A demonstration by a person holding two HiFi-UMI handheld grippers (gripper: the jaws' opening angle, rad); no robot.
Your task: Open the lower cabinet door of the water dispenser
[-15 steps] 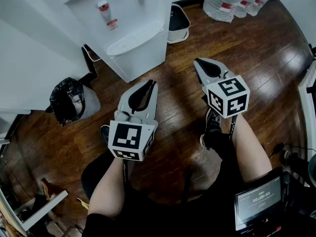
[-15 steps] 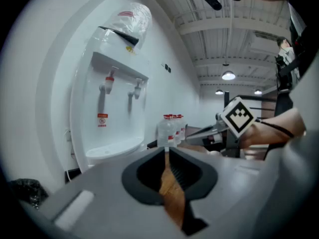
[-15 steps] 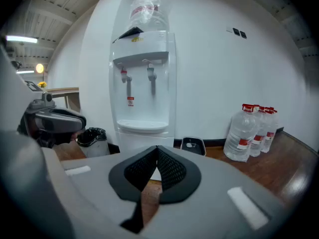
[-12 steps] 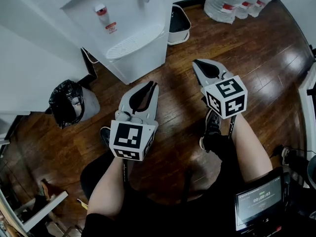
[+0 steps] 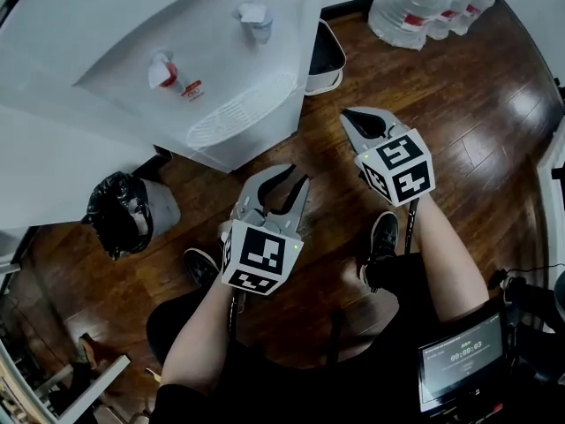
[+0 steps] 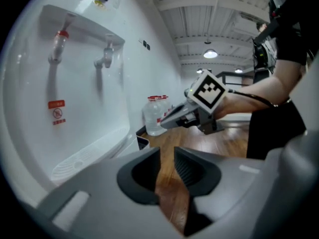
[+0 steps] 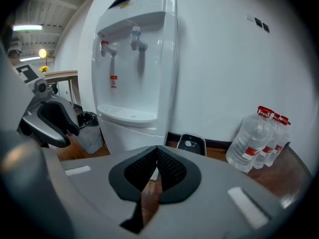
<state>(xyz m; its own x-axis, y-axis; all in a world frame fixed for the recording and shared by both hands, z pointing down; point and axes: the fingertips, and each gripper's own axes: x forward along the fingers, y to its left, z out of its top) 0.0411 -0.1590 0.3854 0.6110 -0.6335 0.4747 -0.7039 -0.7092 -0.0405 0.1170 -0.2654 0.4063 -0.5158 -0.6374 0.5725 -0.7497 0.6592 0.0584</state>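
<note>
Head view: the dispenser stands ahead and to the left of both tongs, its front turned toward the person. The left gripper is the nearer one, close below the front edge but apart from it. The right gripper sits further right, beside the dispenser's corner.

Left gripper view: the jaws stand a little apart with only floor showing in the gap, so they hold nothing. The dispenser's white front fills the left side, taps and drip tray above jaw level. The door itself lies out of frame, lower left.

Right gripper view: the jaws are pressed together and empty. The door is the upright white panel under the drip tray, ahead and left of the tips. I cannot make out a handle or which edge opens.
</note>
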